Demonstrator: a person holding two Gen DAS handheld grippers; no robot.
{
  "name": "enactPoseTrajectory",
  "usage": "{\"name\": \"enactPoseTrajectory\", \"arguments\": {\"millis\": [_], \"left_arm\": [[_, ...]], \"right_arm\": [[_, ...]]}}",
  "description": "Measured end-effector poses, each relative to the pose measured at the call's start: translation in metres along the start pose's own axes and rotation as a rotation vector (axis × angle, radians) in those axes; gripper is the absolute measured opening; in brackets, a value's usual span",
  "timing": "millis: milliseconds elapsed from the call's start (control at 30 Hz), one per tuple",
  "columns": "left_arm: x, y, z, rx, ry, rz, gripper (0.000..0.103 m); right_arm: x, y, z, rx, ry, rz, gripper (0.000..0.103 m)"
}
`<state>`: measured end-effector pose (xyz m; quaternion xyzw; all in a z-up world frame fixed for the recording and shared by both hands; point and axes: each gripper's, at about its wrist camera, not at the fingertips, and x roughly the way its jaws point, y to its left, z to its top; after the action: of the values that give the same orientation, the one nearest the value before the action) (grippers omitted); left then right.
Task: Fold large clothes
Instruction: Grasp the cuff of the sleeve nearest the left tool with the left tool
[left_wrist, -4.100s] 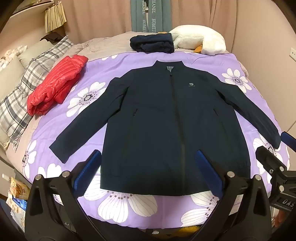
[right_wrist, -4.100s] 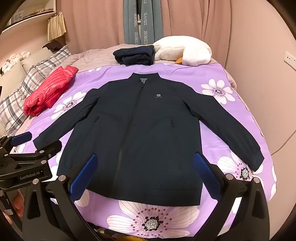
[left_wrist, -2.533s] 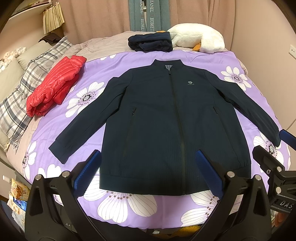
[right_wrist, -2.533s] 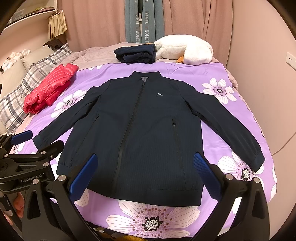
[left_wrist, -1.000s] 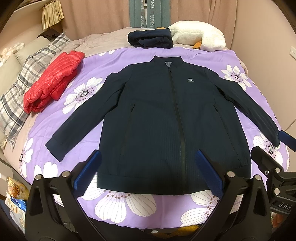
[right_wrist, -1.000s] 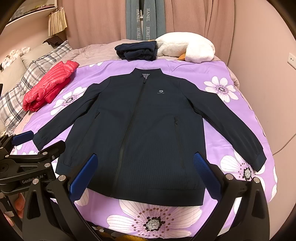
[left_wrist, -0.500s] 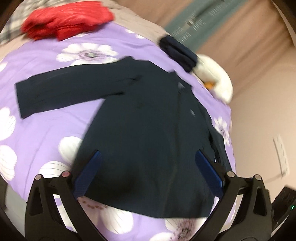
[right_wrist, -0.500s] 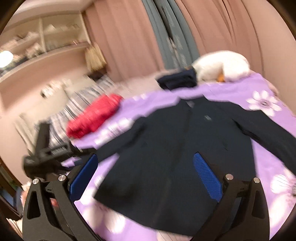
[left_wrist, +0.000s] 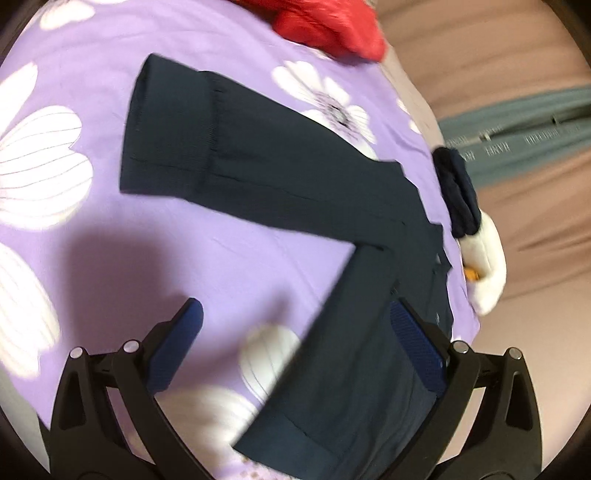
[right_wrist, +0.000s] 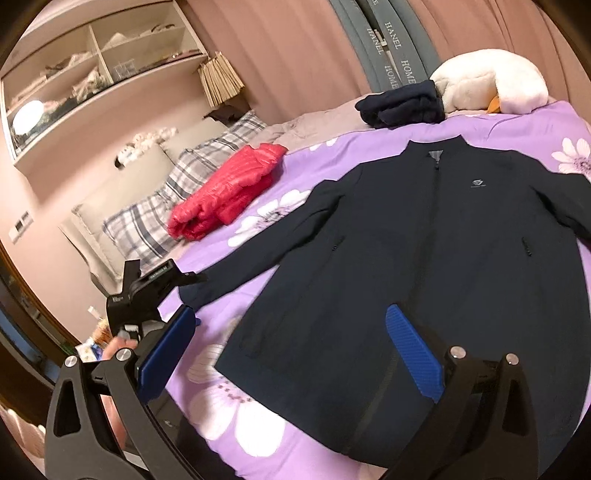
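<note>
Honestly, almost nothing is folded yet. The navy jacket (right_wrist: 424, 258) lies flat and face up on the purple flowered bedspread (right_wrist: 509, 122), zipped, collar toward the curtains, both sleeves spread out to the sides. My left tongs (left_wrist: 295, 339) hang spread wide over the bedspread near the end of one sleeve (left_wrist: 229, 147), whose cuff (left_wrist: 166, 136) lies smooth and untouched just ahead of me; nothing sits between the blue pads. In the right wrist view these same tongs show beside that cuff, close to the bed's edge. My right tongs (right_wrist: 291, 347) are spread too, empty, hovering above the jacket's lower hem.

So I judge the laying-out done, and every fold left: sleeves in, sides over, then the body doubled. A red puffer jacket (right_wrist: 225, 192) lies bundled by the plaid pillows, and a dark folded garment (right_wrist: 402, 105) rests beside a white plush; whether those count as finished work I cannot tell.
</note>
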<state>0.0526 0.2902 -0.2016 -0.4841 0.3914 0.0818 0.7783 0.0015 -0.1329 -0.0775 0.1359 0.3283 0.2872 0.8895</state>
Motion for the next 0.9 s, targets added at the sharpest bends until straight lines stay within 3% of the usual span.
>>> {"name": "enactPoseTrajectory", "arguments": {"millis": [267,433,700,800,867,900], "left_arm": [[0.02,0.036,0.04,-0.134,-0.103,-0.058,0.101],[0.023,0.045,0.066,-0.19,-0.192,-0.049,0.101],[0.032,0.033,0.082,-0.204,-0.229,0.117,0.098],[0.034,0.024,0.085,-0.158,-0.223,0.224,0.076],[0.034,0.023,0.086,-0.115,-0.207,0.222,0.038],[0.036,0.022,0.088,-0.099,-0.185,0.222,0.035]], "right_arm": [[0.013,-0.016,0.007,0.019,0.035,-0.042,0.102],[0.02,-0.016,0.012,0.017,0.046,-0.036,0.102],[0.036,-0.015,0.015,0.027,0.085,-0.015,0.102],[0.037,-0.014,0.014,0.032,0.089,-0.012,0.102],[0.037,-0.014,0.014,0.032,0.092,-0.02,0.102],[0.037,-0.015,0.014,0.033,0.093,-0.025,0.102]]}}
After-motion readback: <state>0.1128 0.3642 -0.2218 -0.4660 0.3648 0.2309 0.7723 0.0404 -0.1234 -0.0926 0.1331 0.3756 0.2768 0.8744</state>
